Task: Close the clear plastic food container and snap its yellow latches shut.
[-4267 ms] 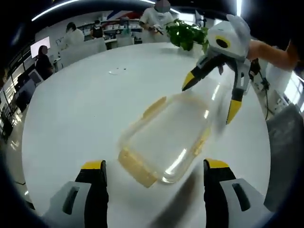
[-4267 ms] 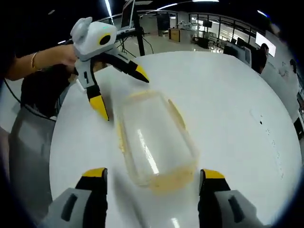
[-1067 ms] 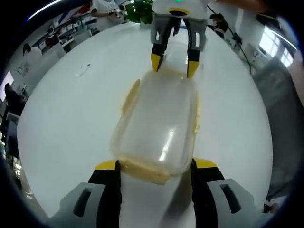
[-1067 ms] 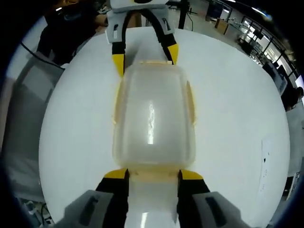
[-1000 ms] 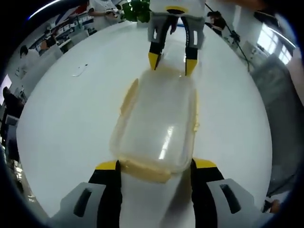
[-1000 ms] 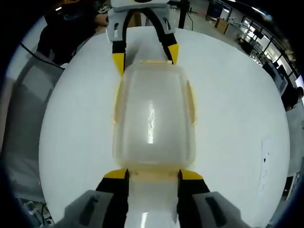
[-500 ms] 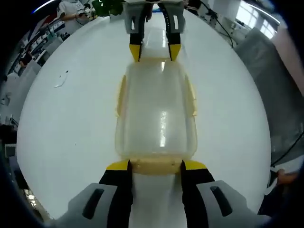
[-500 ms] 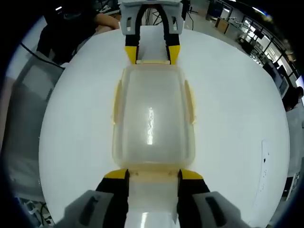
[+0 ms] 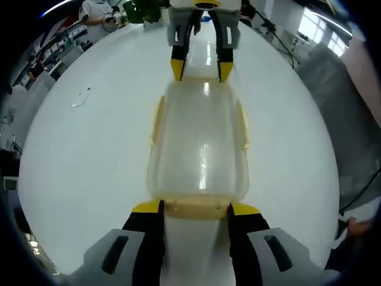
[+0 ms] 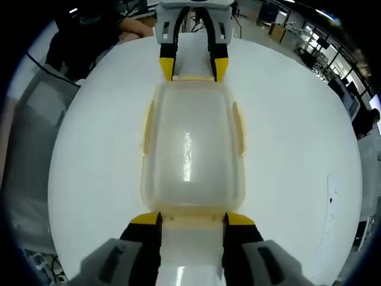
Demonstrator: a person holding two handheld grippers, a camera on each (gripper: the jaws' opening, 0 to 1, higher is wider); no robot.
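A clear plastic container (image 9: 199,149) with its lid on lies lengthwise on the round white table (image 9: 89,161). Yellow side latches (image 9: 156,119) stand slightly out from its long walls. My left gripper (image 9: 195,210) has its narrowed jaws hugging the near yellow end latch (image 9: 196,207). At the far end, the right gripper (image 9: 201,67) holds the opposite end the same way. In the right gripper view the container (image 10: 189,152) runs away from my right gripper (image 10: 191,219), whose jaws clamp the end latch (image 10: 193,217). The left gripper (image 10: 193,68) sits at the far end.
A green plant (image 9: 143,9) and a person (image 9: 98,12) are at the table's far edge. A small scrap (image 9: 80,98) lies on the table. Grey fabric (image 9: 339,119) borders the table. A person in dark clothes (image 10: 89,30) and a paper sheet (image 10: 330,202) are nearby.
Both grippers came from wide open beside the container to its two ends. Over the last second the left gripper lined up with the container and its jaws narrowed onto the near latch.
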